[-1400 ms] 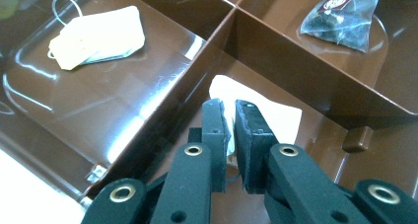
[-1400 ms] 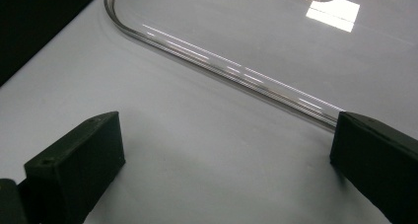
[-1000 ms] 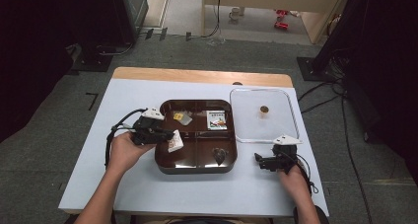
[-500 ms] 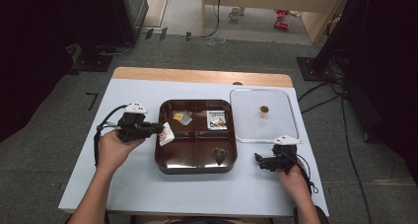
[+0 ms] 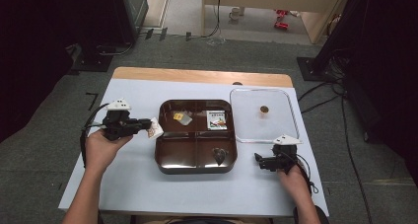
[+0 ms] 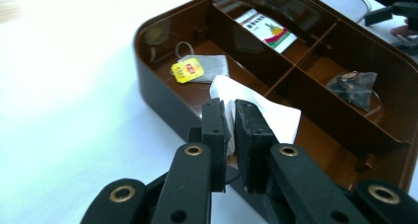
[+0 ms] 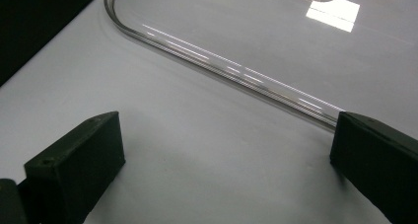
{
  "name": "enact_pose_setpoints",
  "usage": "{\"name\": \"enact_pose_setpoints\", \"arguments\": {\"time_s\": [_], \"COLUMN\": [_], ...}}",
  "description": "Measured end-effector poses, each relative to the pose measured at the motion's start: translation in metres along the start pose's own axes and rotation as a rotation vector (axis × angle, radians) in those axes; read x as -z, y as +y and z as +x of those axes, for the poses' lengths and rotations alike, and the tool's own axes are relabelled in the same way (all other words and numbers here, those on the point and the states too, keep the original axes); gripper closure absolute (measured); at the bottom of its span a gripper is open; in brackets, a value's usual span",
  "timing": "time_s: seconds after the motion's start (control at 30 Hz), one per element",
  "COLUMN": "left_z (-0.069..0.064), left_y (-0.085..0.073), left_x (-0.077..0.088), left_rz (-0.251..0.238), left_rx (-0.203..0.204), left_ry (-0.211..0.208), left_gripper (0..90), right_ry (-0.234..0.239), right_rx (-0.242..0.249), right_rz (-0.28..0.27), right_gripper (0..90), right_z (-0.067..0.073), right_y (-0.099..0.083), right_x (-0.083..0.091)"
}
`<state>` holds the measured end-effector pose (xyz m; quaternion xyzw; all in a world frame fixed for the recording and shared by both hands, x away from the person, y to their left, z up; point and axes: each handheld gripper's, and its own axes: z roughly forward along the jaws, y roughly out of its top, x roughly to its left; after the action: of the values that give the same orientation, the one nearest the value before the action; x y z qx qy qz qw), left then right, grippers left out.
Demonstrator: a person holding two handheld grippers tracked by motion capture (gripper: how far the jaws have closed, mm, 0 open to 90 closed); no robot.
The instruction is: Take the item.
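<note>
The left gripper (image 5: 146, 125) pinches a white paper sachet (image 6: 256, 113) between pressed-together fingers, just left of the brown four-compartment plastic tray (image 5: 162, 155), above the white tabletop (image 5: 123, 184). Removal looks underway; next, set it down. The right gripper (image 5: 260, 160) rests, fingers spread, near the clear lid (image 7: 236, 68).

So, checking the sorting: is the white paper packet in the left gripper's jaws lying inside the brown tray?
No, the white paper packet is clamped in the left gripper, beside the brown tray's left wall.

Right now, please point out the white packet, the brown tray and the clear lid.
white packet (image 6: 276, 118), left gripper view, its flat face beside the tool.
brown tray (image 5: 195, 167), high view, its near wall.
clear lid (image 5: 276, 130), high view, bare near part.
</note>
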<state>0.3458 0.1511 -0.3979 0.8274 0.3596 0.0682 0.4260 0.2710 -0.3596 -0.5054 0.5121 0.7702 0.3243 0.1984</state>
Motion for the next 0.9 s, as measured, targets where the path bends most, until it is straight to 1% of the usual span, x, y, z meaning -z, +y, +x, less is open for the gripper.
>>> {"name": "enact_pose_setpoints", "arguments": {"time_s": [0.07, 0.23, 0.4, 0.5, 0.53, 0.57, 0.6, 0.7, 0.77, 0.8, 0.83, 0.9], "left_z": [0.004, 0.01, 0.02, 0.027, 0.027, 0.028, 0.031, 0.033, 0.037, 0.037, 0.039, 0.042], "left_y": [-0.002, -0.005, -0.012, -0.018, -0.018, -0.019, -0.022, -0.023, -0.025, -0.025, -0.027, -0.029], "left_x": [0.004, 0.009, 0.011, 0.007, 0.007, 0.005, 0.001, -0.003, -0.008, -0.008, -0.012, -0.015], "left_rz": [-0.006, -0.009, 0.014, 0.039, 0.039, 0.053, 0.081, 0.095, 0.115, 0.115, 0.126, 0.141], "left_rx": [0.014, 0.029, 0.051, 0.071, 0.071, 0.072, 0.074, 0.08, 0.088, 0.088, 0.098, 0.103], "left_ry": [0.007, 0.024, 0.058, 0.074, 0.074, 0.083, 0.097, 0.103, 0.11, 0.11, 0.111, 0.112], "left_gripper": [84.5, 84.4, 84.4, 84.4, 84.4, 84.4, 84.3, 84.3, 84.3, 84.3, 84.3, 84.2], "right_ry": [0.0, 0.0, 0.0, 0.0, 0.0, 0.0, 0.0, 0.0, 0.0, 0.0, 0.0, 0.0], "right_rx": [0.0, 0.0, 0.0, 0.0, 0.0, 0.0, 0.0, 0.0, 0.0, 0.0, 0.0, 0.0], "right_rz": [0.0, 0.0, 0.0, 0.0, 0.0, 0.0, 0.0, 0.0, 0.0, 0.0, 0.0, 0.0], "right_gripper": [0.0, 0.0, 0.0, 0.0, 0.0, 0.0, 0.0, 0.0, 0.0, 0.0, 0.0, 0.0], "right_z": [0.0, 0.0, 0.0, 0.0, 0.0, 0.0, 0.0, 0.0, 0.0, 0.0, 0.0, 0.0], "right_y": [0.0, 0.0, 0.0, 0.0, 0.0, 0.0, 0.0, 0.0, 0.0, 0.0, 0.0, 0.0], "right_x": [0.0, 0.0, 0.0, 0.0, 0.0, 0.0, 0.0, 0.0, 0.0, 0.0, 0.0, 0.0]}}
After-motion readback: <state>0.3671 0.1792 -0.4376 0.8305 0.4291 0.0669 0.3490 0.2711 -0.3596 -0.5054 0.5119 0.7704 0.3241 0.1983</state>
